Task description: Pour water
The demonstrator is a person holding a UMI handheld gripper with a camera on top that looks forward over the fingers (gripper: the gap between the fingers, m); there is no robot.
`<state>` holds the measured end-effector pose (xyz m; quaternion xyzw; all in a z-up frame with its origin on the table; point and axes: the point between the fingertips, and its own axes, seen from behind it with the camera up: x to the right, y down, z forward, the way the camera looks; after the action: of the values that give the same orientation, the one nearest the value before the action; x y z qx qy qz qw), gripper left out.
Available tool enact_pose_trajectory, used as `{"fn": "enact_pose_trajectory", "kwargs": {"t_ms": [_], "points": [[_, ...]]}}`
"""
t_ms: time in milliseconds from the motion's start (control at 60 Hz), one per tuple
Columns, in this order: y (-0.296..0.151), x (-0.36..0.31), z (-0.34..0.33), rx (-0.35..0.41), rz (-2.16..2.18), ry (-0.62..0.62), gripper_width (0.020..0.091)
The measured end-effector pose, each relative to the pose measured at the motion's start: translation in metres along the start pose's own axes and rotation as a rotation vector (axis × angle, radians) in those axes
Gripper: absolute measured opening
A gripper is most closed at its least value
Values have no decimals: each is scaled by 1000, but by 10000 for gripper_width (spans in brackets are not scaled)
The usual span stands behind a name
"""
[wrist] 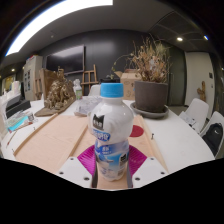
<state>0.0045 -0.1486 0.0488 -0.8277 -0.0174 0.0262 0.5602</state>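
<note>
Fingers (77, 170) of my gripper (111, 172) flank the bottle (111, 128) at six o'clock; I can't tell whether they press it. It stands on the table (45, 140), cap on. Thin plastic, slick label, probably light: I'd grip mid-body. Plant (150, 75) at one o'clock.

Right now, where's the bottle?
Gripper view: the bottle stands upright between the tool's fingers on the wooden table, with the potted plant beyond it to the right.

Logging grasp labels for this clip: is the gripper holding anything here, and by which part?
Yes. The gripper holds the bottle by its lower body, at the bottom of the label; both pink pads press its sides.
</note>
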Motion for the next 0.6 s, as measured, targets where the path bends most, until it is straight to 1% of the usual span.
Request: {"fn": "enact_pose_trajectory", "kwargs": {"t_ms": [33, 50, 150, 283, 450, 600], "points": [[1, 2, 0, -9, 4, 17, 373], [-1, 5, 1, -15, 7, 20, 351], [-18, 16, -1, -22, -15, 78, 352], [-67, 48, 5, -14, -117, 205, 351], [-140, 101, 34, -17, -473, 416, 351], [-187, 118, 70, -31, -926, 585, 350]]}}
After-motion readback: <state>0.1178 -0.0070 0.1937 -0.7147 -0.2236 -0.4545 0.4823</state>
